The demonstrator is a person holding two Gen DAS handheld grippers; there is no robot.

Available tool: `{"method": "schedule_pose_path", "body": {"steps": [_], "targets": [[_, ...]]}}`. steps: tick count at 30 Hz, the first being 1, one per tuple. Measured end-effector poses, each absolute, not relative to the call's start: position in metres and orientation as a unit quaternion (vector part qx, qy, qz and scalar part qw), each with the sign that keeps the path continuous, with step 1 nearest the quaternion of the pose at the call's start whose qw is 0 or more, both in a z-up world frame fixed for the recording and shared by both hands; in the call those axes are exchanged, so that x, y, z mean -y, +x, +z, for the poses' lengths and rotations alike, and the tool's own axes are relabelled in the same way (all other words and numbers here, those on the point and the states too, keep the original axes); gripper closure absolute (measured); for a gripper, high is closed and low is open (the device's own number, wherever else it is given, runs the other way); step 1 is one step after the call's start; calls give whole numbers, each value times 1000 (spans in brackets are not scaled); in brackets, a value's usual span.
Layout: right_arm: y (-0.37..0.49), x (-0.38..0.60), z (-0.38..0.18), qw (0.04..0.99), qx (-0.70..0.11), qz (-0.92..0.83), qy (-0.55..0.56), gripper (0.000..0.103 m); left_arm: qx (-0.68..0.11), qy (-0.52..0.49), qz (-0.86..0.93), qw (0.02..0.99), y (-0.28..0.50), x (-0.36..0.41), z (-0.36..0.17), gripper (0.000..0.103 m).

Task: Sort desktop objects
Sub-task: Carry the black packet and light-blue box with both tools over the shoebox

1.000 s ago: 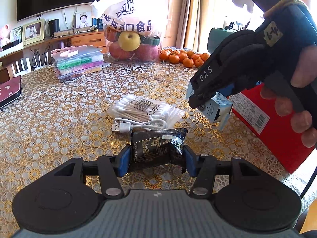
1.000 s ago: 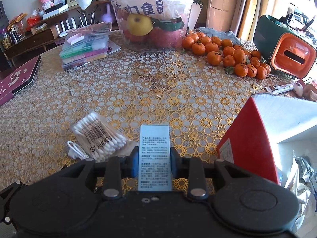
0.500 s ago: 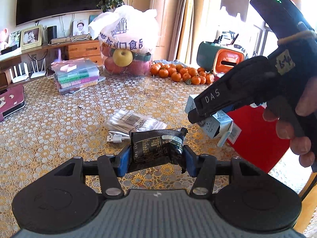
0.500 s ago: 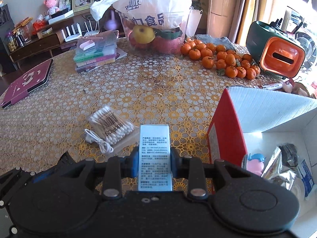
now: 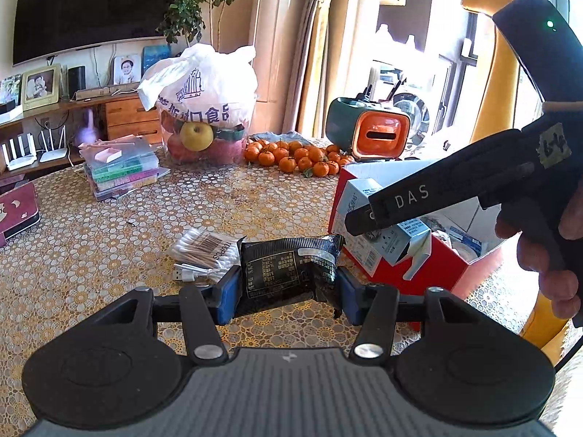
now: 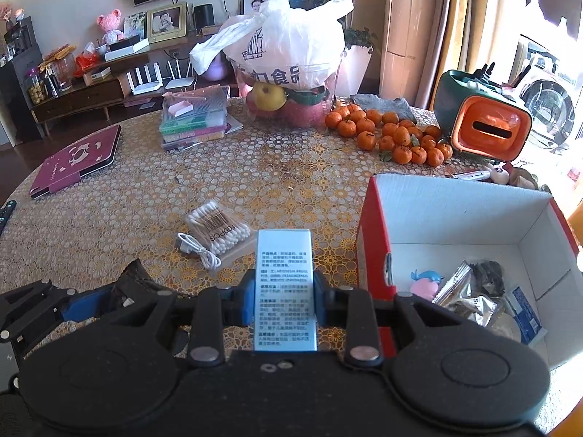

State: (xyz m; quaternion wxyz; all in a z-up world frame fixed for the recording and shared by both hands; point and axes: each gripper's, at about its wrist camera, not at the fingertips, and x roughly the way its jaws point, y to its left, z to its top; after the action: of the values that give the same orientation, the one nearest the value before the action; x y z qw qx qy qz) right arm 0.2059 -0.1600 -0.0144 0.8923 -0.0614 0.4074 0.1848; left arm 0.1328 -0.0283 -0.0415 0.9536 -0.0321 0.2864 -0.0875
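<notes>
A: Left claw [image 5: 288,287]?
B: Clamped on a black packet [image 5: 288,273], held above the counter [image 5: 91,255].
A: Right claw [image 6: 282,291]?
B: Gripping a pale blue carton [image 6: 284,287], raised just beside the red box's [image 6: 371,225] left wall.
A: On the counter?
B: Bag of cotton swabs [image 6: 218,227], white cable [image 6: 198,251] touching it.
A: Inside the box?
B: Foil packets [image 6: 470,298], pink toy [image 6: 424,286].

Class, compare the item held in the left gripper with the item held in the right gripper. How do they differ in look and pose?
The black packet is dark, crinkled and soft; the pale blue carton is rigid and flat-sided. The packet lies crosswise in the left gripper; the carton points lengthwise out of the right gripper. Both carry printed text, both are clamped off the table.
</notes>
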Motion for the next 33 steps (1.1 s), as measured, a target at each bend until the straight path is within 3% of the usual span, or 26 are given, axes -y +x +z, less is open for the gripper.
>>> {"method": "schedule_pose_path", "body": {"steps": [16,33], "targets": [[176,216,21,911,-371,175,-46,74,-278,10,-145,949,122,76,-4,49],[197,299,33,927,-356,116,-19,74,-280,41,-205,937,158,138,13,49]]}}
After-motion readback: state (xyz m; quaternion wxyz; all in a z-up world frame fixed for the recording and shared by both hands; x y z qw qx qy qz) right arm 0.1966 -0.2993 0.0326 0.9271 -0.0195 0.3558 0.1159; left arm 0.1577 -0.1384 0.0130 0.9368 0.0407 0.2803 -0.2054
